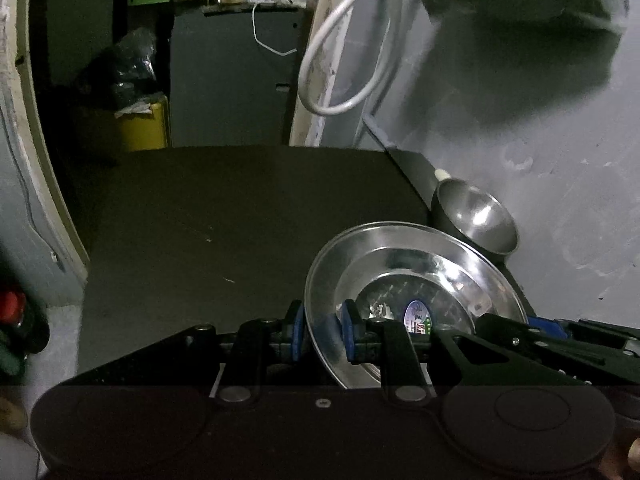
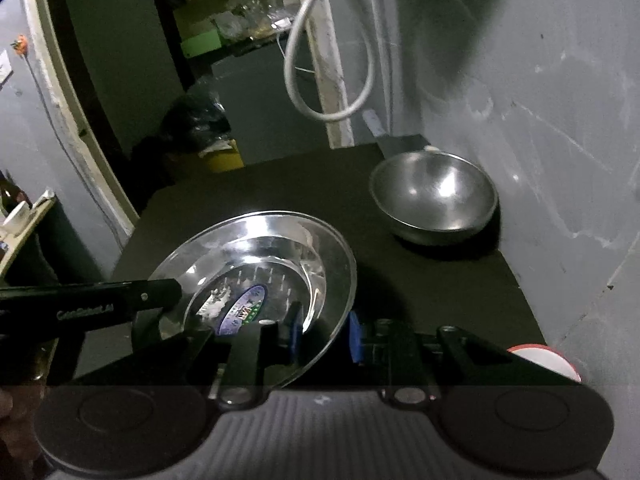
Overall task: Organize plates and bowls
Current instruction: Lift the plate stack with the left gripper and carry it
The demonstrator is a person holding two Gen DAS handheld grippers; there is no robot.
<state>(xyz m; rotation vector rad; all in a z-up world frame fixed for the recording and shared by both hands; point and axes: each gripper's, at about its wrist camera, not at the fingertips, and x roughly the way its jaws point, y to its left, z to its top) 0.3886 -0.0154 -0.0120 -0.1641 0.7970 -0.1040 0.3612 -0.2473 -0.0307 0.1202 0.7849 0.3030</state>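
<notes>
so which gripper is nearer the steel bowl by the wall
Right. The right gripper grips the plate on its rim side facing the bowl; the left gripper grips the opposite rim, farther away.

Left wrist view: looks forward and down along its fingers [image 1: 348,330], close over the dark surface [image 1: 200,220].
Right wrist view: same downward slant, from just right of the left one.
Shared: steel plate [image 1: 420,264] at both fingers, bowl [image 2: 434,196] beyond, grey wall [image 2: 560,140].
</notes>
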